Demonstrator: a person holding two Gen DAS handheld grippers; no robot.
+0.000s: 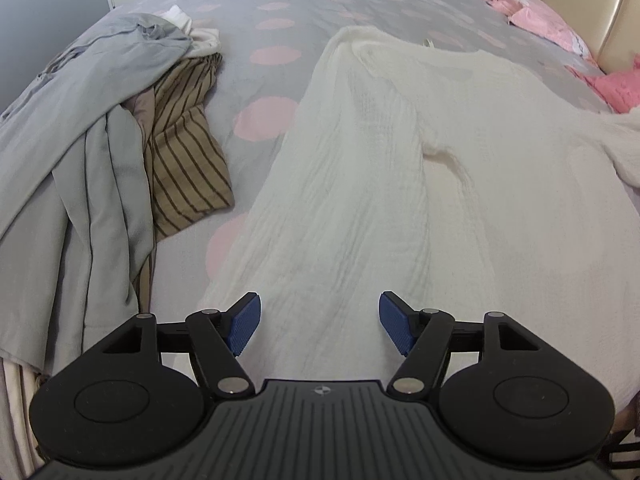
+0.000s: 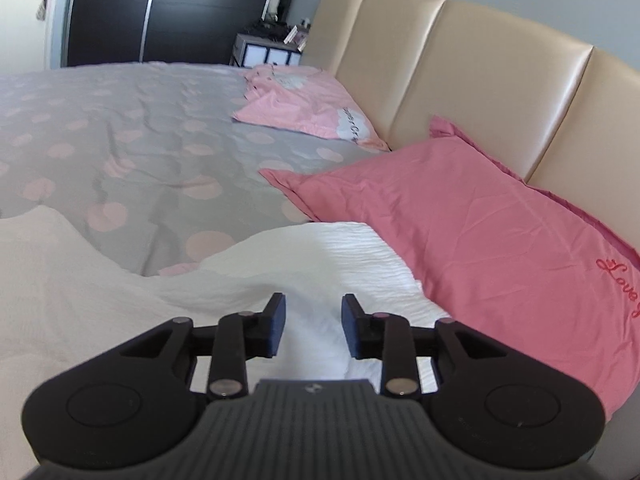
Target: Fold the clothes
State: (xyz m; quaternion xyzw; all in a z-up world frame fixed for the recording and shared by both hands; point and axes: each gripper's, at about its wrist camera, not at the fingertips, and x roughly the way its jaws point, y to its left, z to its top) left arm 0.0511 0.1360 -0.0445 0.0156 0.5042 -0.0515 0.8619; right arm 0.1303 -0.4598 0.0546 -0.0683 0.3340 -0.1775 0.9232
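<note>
On my left lay a heap of clothes (image 1: 100, 128), grey cloth over a brown striped piece (image 1: 188, 160), beside the white garment (image 1: 360, 184) spread flat on the grey, pink-dotted bedspread (image 1: 272, 12). My left gripper (image 1: 320, 326) hung over its near edge, jaws spread wide and empty. My right gripper (image 2: 314, 328) stood partly open above the garment's right end, nothing pinched, near the pink pillow (image 2: 480, 232).

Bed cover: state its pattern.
Grey bed cover with pink dots; clearest in the left wrist view.
</note>
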